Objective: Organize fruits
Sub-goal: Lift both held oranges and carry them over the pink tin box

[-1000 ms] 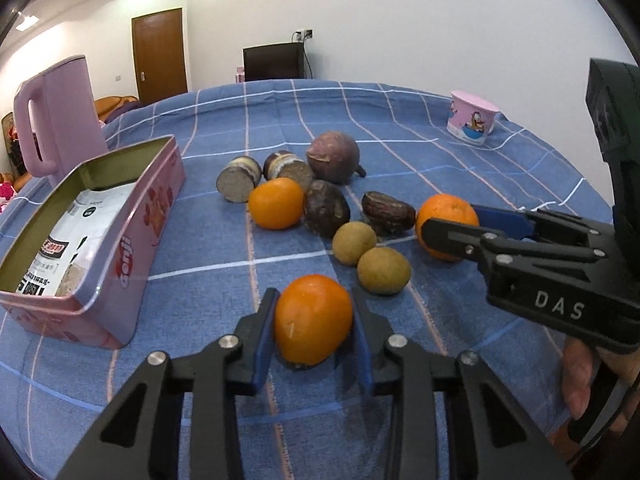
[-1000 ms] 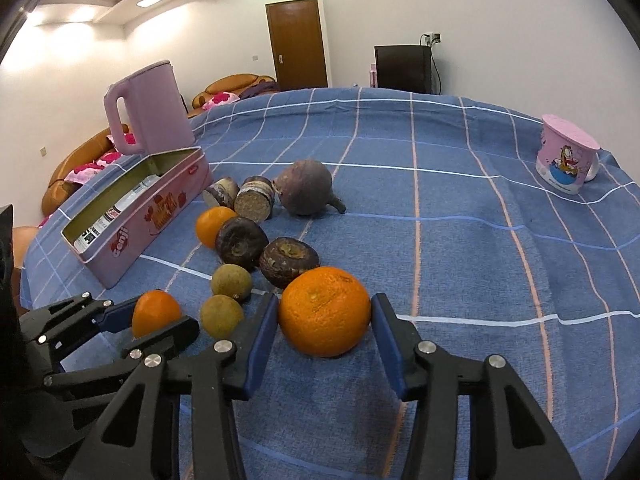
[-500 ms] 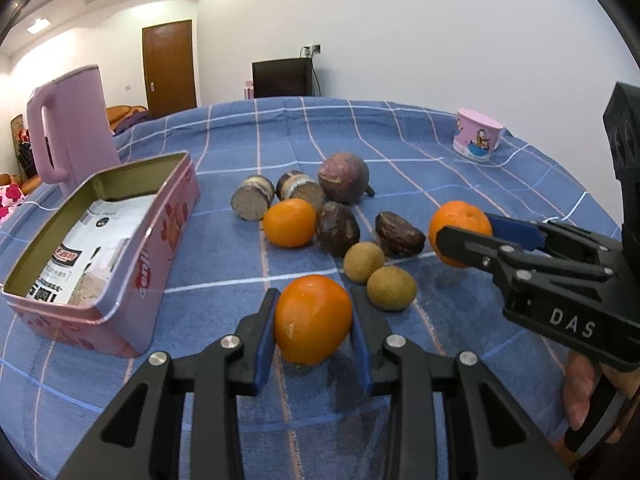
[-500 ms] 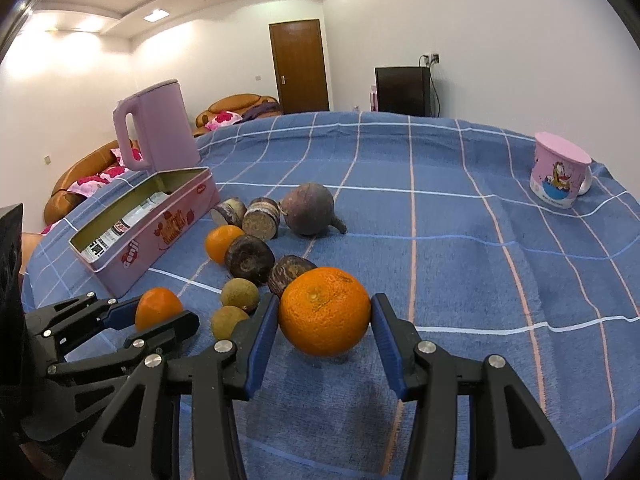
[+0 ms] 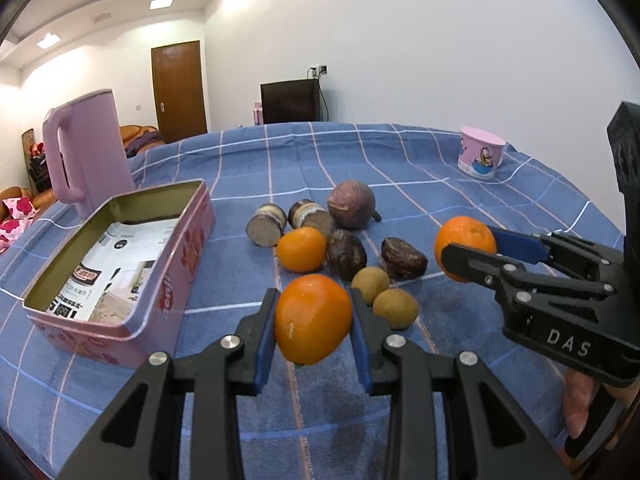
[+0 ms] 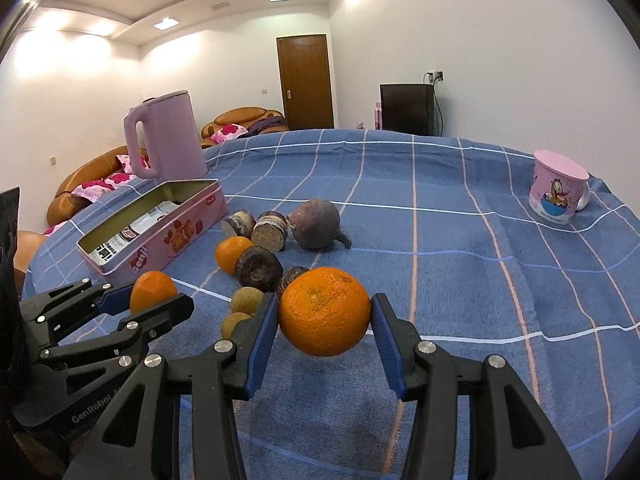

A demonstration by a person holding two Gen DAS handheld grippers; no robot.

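Note:
My left gripper (image 5: 313, 320) is shut on a smooth orange (image 5: 312, 318) and holds it above the blue checked cloth; it also shows in the right wrist view (image 6: 152, 292). My right gripper (image 6: 325, 318) is shut on a larger dimpled orange (image 6: 325, 316), lifted too; it shows in the left wrist view (image 5: 466, 246). On the cloth lie a third orange (image 5: 301, 249), two dark wrinkled fruits (image 5: 346, 254), two small tan fruits (image 5: 396, 307), two cut brown pieces (image 5: 266, 230) and a round purple fruit (image 5: 351, 205).
An open pink tin (image 5: 120, 268) with paper packets inside stands at the left. A pink kettle (image 5: 86, 152) is behind it. A pink cartoon mug (image 5: 480, 157) stands far right. The cloth-covered table (image 6: 460, 240) extends to the back.
Both grippers have risen from the cloth, each with its orange held between the fingers. The fruits on the table have not moved.

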